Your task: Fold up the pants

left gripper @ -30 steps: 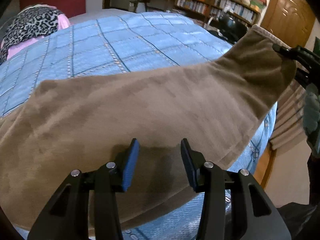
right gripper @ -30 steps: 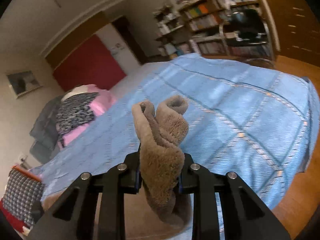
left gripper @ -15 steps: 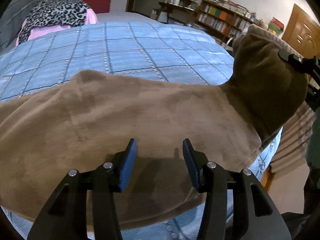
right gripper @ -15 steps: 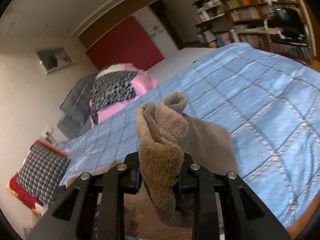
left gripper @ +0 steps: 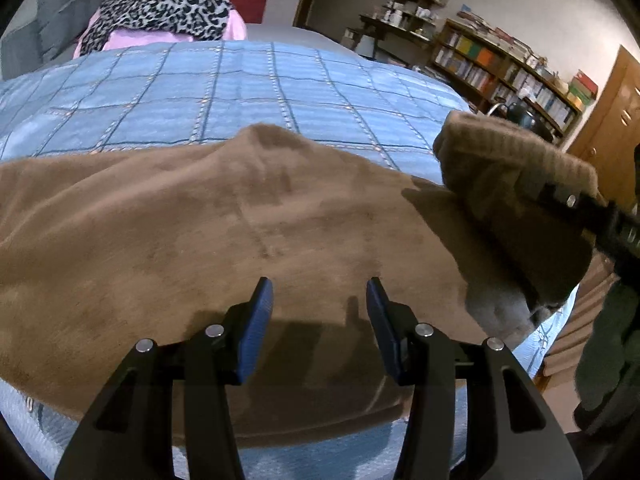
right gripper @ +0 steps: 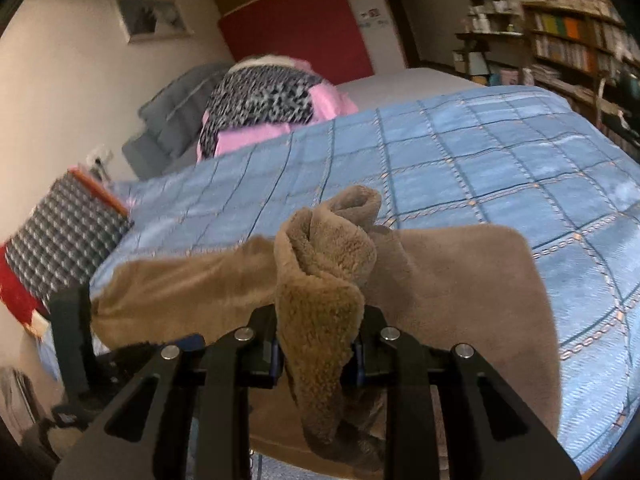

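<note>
- The brown fleece pants [left gripper: 248,232] are spread across the near edge of a blue quilted bedspread with a grid pattern [left gripper: 224,92], with the fabric draped over the front of the bed.
- One end of the pants [right gripper: 324,280] is lifted off the bedspread and is bunched into a thick, curled fold; its fuzzy inner pile is shown in the right wrist view.
- That raised end is clamped between the jaws of the right gripper [right gripper: 316,350], which are pressed together on the fabric; in the left wrist view the same gripper [left gripper: 576,208] is seen at the right, held above the flat part of the pants.
- The left gripper [left gripper: 320,312] is held over the near part of the pants with its blue-padded fingers [left gripper: 256,328] apart, and nothing is gripped between them.
- A leopard-print cloth over a pink pillow [left gripper: 164,8] is seen at the far end of the bed.
- A wooden bookshelf filled with books [left gripper: 508,68] is seen against the far wall, and a red wall panel [right gripper: 296,24] behind the bed.
</note>
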